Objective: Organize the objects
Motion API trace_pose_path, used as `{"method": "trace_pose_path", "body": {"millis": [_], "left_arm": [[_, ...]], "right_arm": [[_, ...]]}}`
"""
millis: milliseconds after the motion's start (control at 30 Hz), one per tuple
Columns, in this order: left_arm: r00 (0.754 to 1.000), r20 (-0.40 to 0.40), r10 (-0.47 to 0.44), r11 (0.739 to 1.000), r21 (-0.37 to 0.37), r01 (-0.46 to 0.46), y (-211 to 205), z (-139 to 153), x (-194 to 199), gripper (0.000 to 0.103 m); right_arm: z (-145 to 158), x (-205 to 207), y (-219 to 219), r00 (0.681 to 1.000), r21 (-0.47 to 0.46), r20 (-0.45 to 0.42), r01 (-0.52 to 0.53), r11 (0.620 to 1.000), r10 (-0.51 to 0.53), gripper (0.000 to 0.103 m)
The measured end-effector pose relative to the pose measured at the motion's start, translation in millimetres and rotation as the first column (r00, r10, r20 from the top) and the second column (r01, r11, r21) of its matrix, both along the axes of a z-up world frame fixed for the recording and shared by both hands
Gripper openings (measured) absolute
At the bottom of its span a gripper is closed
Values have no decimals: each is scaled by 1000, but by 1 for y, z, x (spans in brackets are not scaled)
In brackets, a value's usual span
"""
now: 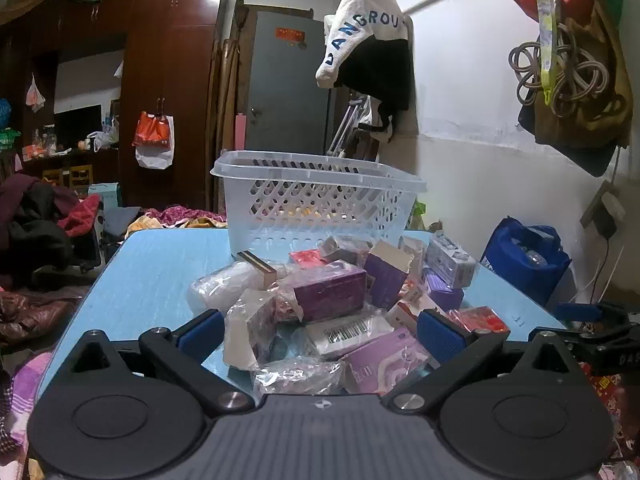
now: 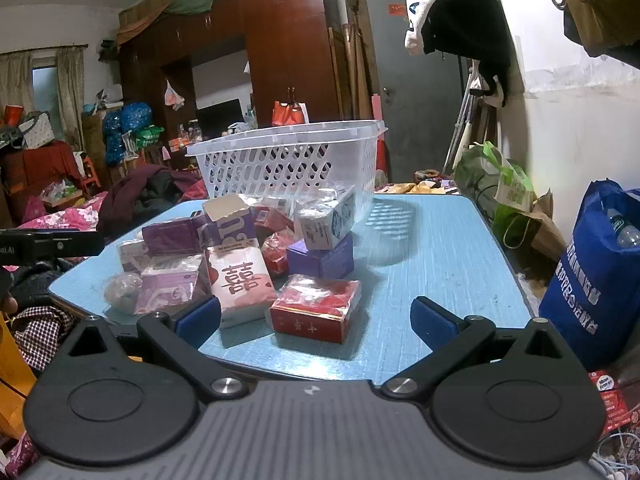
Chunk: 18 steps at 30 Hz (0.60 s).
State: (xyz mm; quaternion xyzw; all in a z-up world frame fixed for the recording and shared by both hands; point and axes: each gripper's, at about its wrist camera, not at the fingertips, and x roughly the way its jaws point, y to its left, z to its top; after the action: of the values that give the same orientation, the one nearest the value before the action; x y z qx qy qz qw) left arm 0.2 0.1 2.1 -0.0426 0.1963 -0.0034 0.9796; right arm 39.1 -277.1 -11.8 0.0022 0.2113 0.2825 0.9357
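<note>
A pile of small boxes and plastic-wrapped packets lies on a blue table, in front of a white slotted basket. My left gripper is open at the near edge of the pile, with wrapped packets and a barcode box between its fingers. My right gripper is open at the table's near edge. A red box and a pink-and-white box with a red character lie between its fingers. The basket stands behind the pile.
A blue shopping bag stands right of the table by the white wall. Clothes and bedding lie to the left. A dark wardrobe and a grey door stand behind. The right gripper's body shows at the left view's right edge.
</note>
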Motion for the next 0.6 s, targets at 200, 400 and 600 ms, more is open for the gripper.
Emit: {"method": "trace_pose_path", "body": {"millis": [200,400,600], "left_arm": [[1000,1,-1,1000,11,1,-3,-1,-4,103],[1000,14,-2,1000,8,2,-3,1,-5,103],[1000,15,-1,1000,8,1,-3,1,-6,103]], "right_arm": [[0,0,1,1000,-4,3,-2,1000,2,103],[1,-1,1,1000,-4,8,-5,1000,5,103],[2,-3,3,1000,-9,18,-7,1000,7,103]]}}
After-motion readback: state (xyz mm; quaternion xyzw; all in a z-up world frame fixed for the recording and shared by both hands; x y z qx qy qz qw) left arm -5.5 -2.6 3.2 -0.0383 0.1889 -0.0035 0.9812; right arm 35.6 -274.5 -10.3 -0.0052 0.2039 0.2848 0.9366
